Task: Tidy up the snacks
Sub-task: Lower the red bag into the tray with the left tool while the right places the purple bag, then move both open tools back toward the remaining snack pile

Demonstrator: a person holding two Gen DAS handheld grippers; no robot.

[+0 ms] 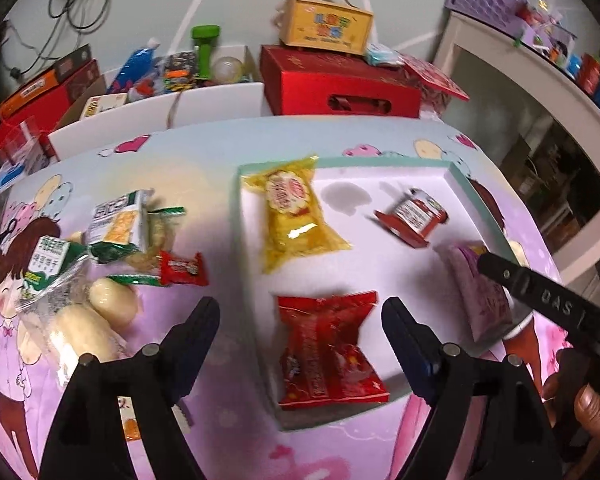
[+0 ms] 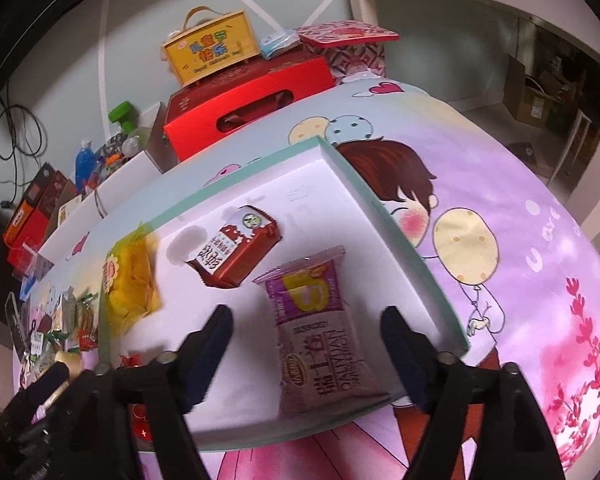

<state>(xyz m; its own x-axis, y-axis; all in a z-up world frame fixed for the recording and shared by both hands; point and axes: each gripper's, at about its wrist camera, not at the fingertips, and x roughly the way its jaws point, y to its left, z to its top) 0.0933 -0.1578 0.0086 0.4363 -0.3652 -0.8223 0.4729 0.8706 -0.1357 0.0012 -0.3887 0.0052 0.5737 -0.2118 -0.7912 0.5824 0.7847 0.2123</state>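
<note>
A shallow white tray with a teal rim (image 1: 340,160) (image 2: 400,236) lies on the cartoon tablecloth. In it lie a yellow snack pack (image 1: 292,216) (image 2: 130,284), a small dark red pack (image 1: 414,218) (image 2: 232,252), a red pack (image 1: 328,352) and a purple pack (image 2: 320,332) (image 1: 476,296). My left gripper (image 1: 300,344) stands open above the red pack, its pads clear of it. My right gripper (image 2: 306,348) is open over the purple pack, which lies flat between the fingers, untouched. Loose snacks (image 1: 112,248) (image 2: 68,332) sit in a heap left of the tray.
Behind the table stand a red gift box (image 1: 340,84) (image 2: 252,96), a yellow handled box (image 1: 326,24) (image 2: 212,48) and a white bin of toys (image 1: 172,92). A white shelf (image 1: 540,80) stands at the right. A hand (image 1: 592,404) holds the right gripper.
</note>
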